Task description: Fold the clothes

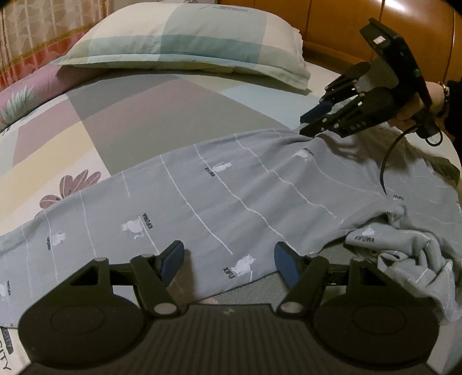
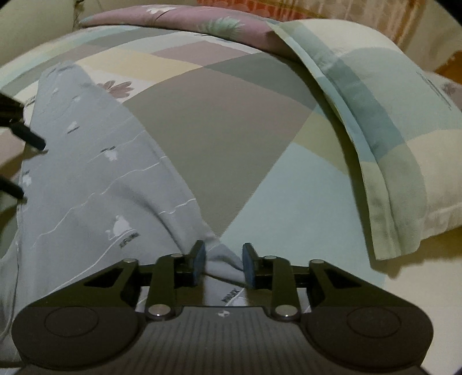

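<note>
A grey garment with white lines and cat prints lies spread along the bed, bunched at its right end. My left gripper is open over the garment's near edge, empty. My right gripper is open with a fold of the garment's far edge lying between its pads. It also shows in the left wrist view, its tips at that far edge. In the right wrist view the garment runs away to the left, where the left gripper's fingertips show.
A patchwork bedsheet covers the bed. A checked pillow lies at the head, in front of a wooden headboard. A pink floral quilt lies beside the pillow. A black cable hangs from the right gripper.
</note>
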`<move>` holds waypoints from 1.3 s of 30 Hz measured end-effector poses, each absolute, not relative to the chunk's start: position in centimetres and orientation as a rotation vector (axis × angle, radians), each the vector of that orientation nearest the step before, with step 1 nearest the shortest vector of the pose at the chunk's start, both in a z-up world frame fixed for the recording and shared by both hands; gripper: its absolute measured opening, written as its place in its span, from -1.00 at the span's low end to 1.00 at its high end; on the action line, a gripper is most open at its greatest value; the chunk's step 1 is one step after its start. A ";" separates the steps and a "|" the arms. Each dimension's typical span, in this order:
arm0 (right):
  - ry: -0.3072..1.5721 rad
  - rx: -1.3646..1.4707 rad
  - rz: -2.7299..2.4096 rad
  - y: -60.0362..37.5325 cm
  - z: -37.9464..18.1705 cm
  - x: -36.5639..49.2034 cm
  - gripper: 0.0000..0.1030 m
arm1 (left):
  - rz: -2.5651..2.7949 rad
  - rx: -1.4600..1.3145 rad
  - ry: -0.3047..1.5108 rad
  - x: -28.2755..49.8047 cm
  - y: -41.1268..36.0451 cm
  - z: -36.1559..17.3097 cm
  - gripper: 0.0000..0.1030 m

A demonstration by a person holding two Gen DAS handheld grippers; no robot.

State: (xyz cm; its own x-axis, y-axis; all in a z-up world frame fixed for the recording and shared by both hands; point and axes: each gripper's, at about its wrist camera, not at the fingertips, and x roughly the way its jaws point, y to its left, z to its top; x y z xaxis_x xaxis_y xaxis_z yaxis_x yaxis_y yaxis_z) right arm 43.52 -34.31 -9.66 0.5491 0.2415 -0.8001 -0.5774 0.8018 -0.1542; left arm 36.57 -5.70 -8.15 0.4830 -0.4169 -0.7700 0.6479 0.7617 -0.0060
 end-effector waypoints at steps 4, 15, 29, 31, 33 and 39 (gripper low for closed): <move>0.839 -0.492 0.488 -33.1 -9.7 43.4 -0.90 | -0.656 0.296 0.834 36.6 -5.5 -8.0 0.37; 0.760 -0.378 0.263 -33.0 -5.7 43.8 -0.55 | -0.571 0.239 0.815 37.5 -5.2 -6.3 0.37; 0.860 -0.068 0.119 -38.7 -5.7 26.9 -0.01 | -0.672 0.338 0.759 33.3 -12.4 -3.5 0.37; 0.884 -0.005 0.099 -39.2 -7.1 25.3 -0.01 | -0.707 0.360 0.741 32.7 -14.1 -3.7 0.37; 0.910 0.059 0.071 -39.7 -8.6 23.9 0.00 | -0.738 0.376 0.745 32.2 -15.7 -4.4 0.38; 0.863 0.145 0.030 -39.9 -9.9 19.6 0.11 | -0.699 0.360 0.870 33.6 -17.7 -8.6 0.38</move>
